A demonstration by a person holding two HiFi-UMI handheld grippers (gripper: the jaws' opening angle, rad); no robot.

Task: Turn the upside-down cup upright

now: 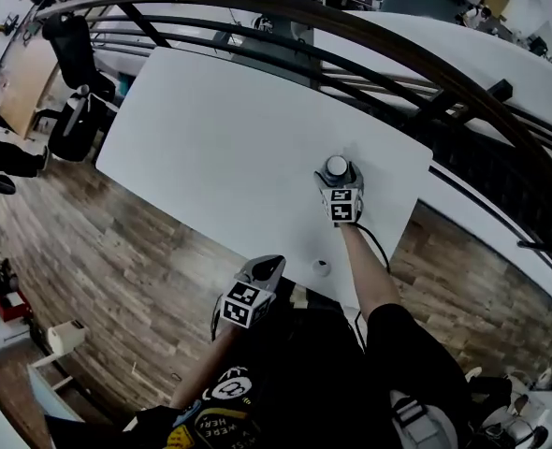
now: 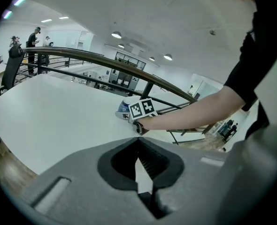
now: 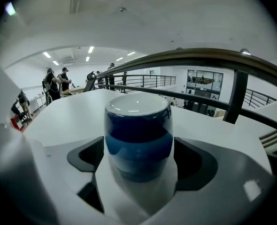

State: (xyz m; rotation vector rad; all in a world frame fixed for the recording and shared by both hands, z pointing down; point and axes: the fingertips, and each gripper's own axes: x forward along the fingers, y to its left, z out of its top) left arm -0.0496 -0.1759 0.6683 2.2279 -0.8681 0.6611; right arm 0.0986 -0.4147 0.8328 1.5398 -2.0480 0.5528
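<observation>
**On the white tabletop: inverted cup between open jaws**

Nearest the person, the left gripper (image 1: 269,267) hangs at the near edge of the tabletop (image 1: 220,129). Its jaws are closed together with nothing between them, and it points slantwise down across the white surface towards the other gripper.

Item, a small round object (image 1: 322,267), too small to identify, lies on the tabletop just inside the near edge, between the two arms.

Item, the right gripper (image 1: 340,181), at the end of a bare forearm reaching over the tabletop, with a dark cable (image 1: 381,247) running beside that arm. Its jaws stand wide apart, one dark pad on either side of the cup; no firm squeeze can be seen.

Item, the cup (image 1: 337,166), blue fading to a pale lower part, stands upside down on the tabletop with its white base uppermost. It sits towards the far right part of the tabletop, squarely between the right gripper's jaws.

Beyond, a dark curved railing (image 1: 351,26) borders the far side of the tabletop. A wooden floor (image 1: 117,251) lies to the left, with a black office chair (image 1: 70,54) further off.
</observation>
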